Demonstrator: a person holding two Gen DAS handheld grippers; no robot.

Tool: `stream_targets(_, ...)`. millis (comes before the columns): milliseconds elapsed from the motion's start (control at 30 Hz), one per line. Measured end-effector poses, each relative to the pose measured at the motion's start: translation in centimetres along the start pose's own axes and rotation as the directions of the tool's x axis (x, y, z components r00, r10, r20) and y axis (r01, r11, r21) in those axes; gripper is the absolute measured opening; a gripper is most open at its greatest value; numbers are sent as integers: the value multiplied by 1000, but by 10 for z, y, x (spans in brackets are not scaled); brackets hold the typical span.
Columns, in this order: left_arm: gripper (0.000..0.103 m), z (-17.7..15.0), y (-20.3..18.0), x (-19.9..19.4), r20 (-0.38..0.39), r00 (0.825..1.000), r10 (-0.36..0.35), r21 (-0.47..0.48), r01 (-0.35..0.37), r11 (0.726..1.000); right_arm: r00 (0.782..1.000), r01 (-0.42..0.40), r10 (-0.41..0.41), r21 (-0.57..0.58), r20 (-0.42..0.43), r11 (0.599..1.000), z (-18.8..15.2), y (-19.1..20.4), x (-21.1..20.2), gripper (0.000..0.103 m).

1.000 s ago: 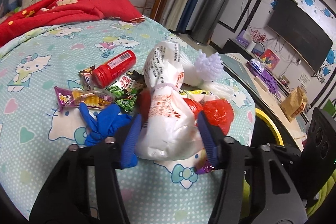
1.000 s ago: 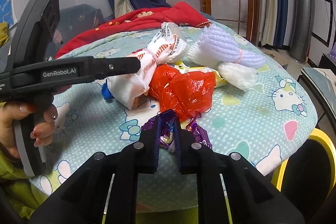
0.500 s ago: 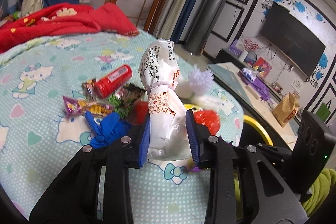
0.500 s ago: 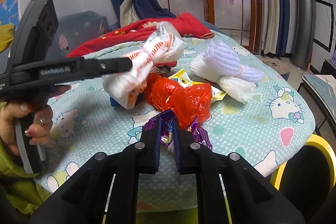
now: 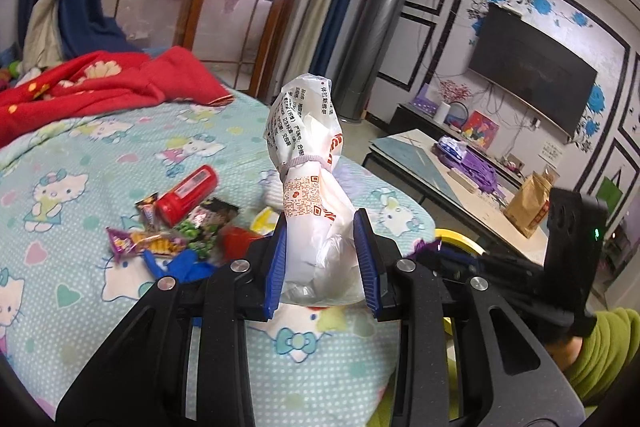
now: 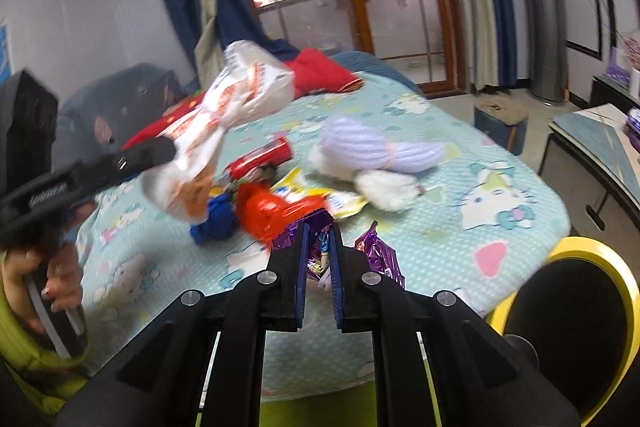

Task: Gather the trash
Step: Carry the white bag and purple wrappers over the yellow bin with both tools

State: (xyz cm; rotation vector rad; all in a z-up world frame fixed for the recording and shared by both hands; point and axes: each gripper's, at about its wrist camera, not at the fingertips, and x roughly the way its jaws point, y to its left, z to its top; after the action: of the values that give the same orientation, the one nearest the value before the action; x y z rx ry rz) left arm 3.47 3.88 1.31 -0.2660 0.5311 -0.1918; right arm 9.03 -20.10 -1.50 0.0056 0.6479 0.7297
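Spread under my tongs is a turquoise cartoon-cat bedsheet strewn with litter, and the step in hand is the carry: both pieces are gripped and lifted, not yet dropped anywhere. My left gripper has just been closing, and its blue pads now press on the lower half of a white plastic bag, which stands up between them, cinched at the waist by a thin band and printed with orange and black lettering; it looks soft and crumpled, so I judge it could slip if squeezed loosely. My right gripper is nearly shut on a purple foil wrapper, thin and shiny, pinched right at the tips. Just to the right of those tips and below them sits a yellow-rimmed bin at the bed's edge, which I take to be the target, so the next move calls for swinging each load over that rim before letting go. Left on the sheet ahead of my tongs are a red canister, a blue glove, a red plastic bag and snack packets.
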Motion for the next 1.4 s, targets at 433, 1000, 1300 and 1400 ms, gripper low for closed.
stream_targets(433,25,-5,-38,19,-35,997,-68,78,71,994,989,100,-108,82,100,992,16,-48,-37,10)
stream_targets(1000,25,-16,-94,59,-112,980,-165,187,184,965,948,244,-285,248,144,937,3,-124,-86,10)
stream_targets(1300,25,-29,-126,85,-184,961,-208,245,250,937,918,307,-372,349,135,885,-10,-160,-109,10)
stream_targets(1400,25,-34,-136,93,-205,953,-221,260,271,927,911,321,-391,371,131,871,-10,-168,-112,10)
